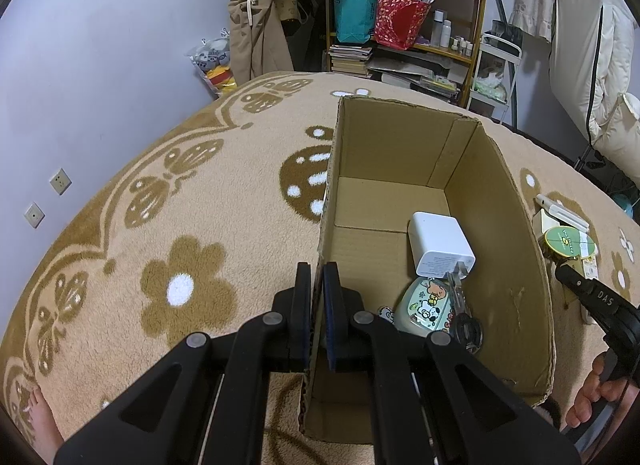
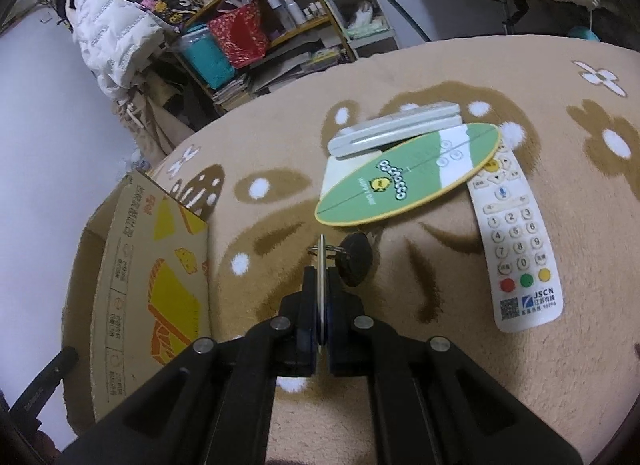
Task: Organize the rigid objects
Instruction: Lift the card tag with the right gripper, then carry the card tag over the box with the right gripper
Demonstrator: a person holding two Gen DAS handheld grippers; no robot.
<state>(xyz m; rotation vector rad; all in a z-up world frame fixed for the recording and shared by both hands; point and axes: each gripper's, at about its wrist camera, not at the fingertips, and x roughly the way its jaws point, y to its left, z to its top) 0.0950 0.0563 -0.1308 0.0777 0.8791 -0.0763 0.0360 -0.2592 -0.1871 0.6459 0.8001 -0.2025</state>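
The step in hand looks like carrying one more small item over to the cardboard box (image 1: 500, 225), with the drop into it yet to come.

Nearest, the right hand-held gripper (image 2: 322, 285) has its jaws pinched narrow on a thin flat metal piece (image 2: 321, 265) held edge-on, with a key ring and a black-headed key (image 2: 356, 259) dangling just off its tip to the right. It hangs above the brown flowered blanket (image 2: 440, 365), apart from it as far as I can judge. The box's printed outer wall stands off to this gripper's left, so the next move, I'd say, calls for swinging left over the rim, getting well inside, and only then letting the jaws open so the key doesn't catch on the wall.

The left hand-held gripper (image 1: 318, 297) is clamped tight on the box's near left wall, one finger outside and one inside, seemingly steadying it. Just right of those fingers, on the box floor, lie a cartoon-printed case (image 1: 420, 309), some keys beside it, and beyond them a white plug-in charger (image 1: 438, 245).

Farther ahead of the right gripper, still to be sorted on the blanket: a green oval Pochacco card (image 2: 400, 181) overlapping the top of a white remote control (image 2: 516, 249) on the right, and behind the card a white folding stand (image 2: 396, 129). A cluttered shelf (image 2: 288, 25) stands at the back of the room.
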